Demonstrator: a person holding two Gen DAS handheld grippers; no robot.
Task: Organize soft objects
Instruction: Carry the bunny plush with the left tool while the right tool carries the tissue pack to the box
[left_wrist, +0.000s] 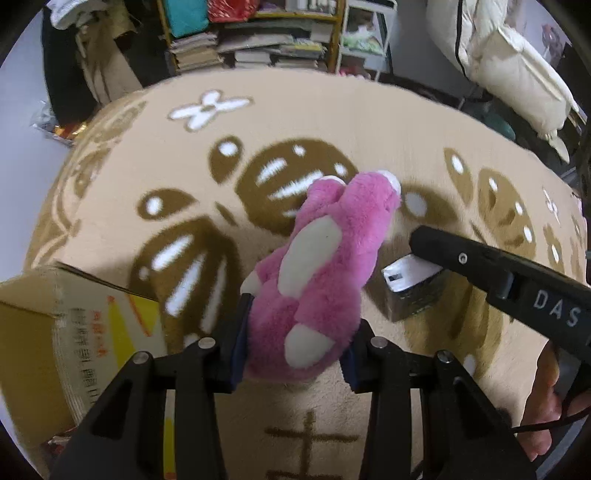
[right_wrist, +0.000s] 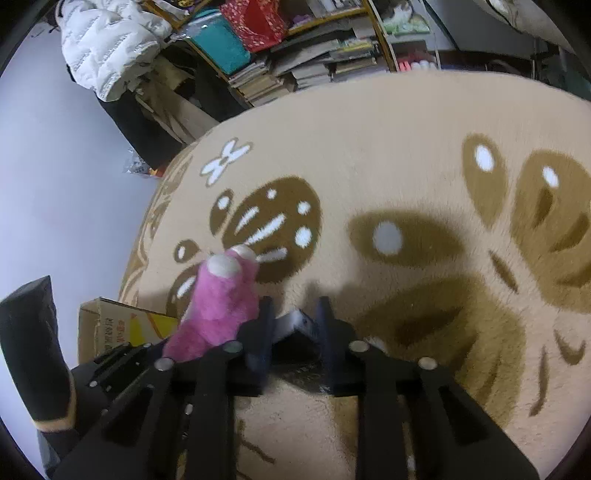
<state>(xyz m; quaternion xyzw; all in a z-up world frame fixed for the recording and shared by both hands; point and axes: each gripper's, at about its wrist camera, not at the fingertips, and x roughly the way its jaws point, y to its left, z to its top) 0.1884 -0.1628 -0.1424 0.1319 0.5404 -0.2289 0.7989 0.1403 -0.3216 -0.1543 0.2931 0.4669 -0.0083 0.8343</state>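
The tan rug (left_wrist: 332, 110) with brown butterfly prints fills both my views. At its left edge sits an open cardboard box (left_wrist: 55, 314), my likely drop spot. Right of that box, my left gripper (left_wrist: 291, 350) is clenched on the pink plush toy (left_wrist: 325, 258), which is lifted clear of the rug. Further right of the box, my right gripper (right_wrist: 293, 328) is clamped on a small dark block with a white face (left_wrist: 410, 286). My worry: the squashy plush could slide out of the pinch, and the two grippers sit close enough to collide.
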